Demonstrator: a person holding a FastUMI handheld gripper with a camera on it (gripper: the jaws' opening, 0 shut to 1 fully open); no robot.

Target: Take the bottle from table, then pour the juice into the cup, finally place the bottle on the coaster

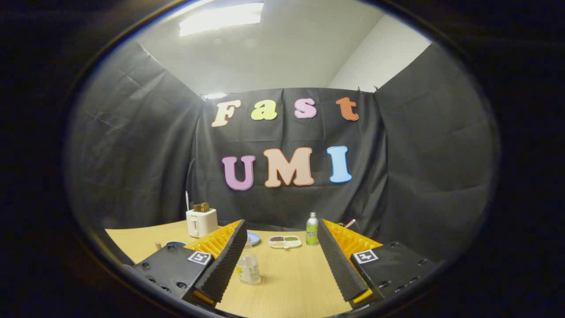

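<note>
My gripper [281, 227] is open above the wooden table [291, 278], with nothing between its fingers. A small clear bottle [248, 267] holding pale liquid stands upright just inside the left finger [225, 260], close to it; whether they touch I cannot tell. A green-labelled bottle [312, 229] with a silver cap stands upright farther back, next to the right finger's tip. A blue round disc [254, 237] lies flat beyond the clear bottle, partly hidden by the left finger.
A white two-part dish [285, 241] of dark and green bits sits between the disc and the green bottle. A white toaster [201, 222] with toast stands at the back left. A dark blue round thing [175, 244] shows left of the gripper.
</note>
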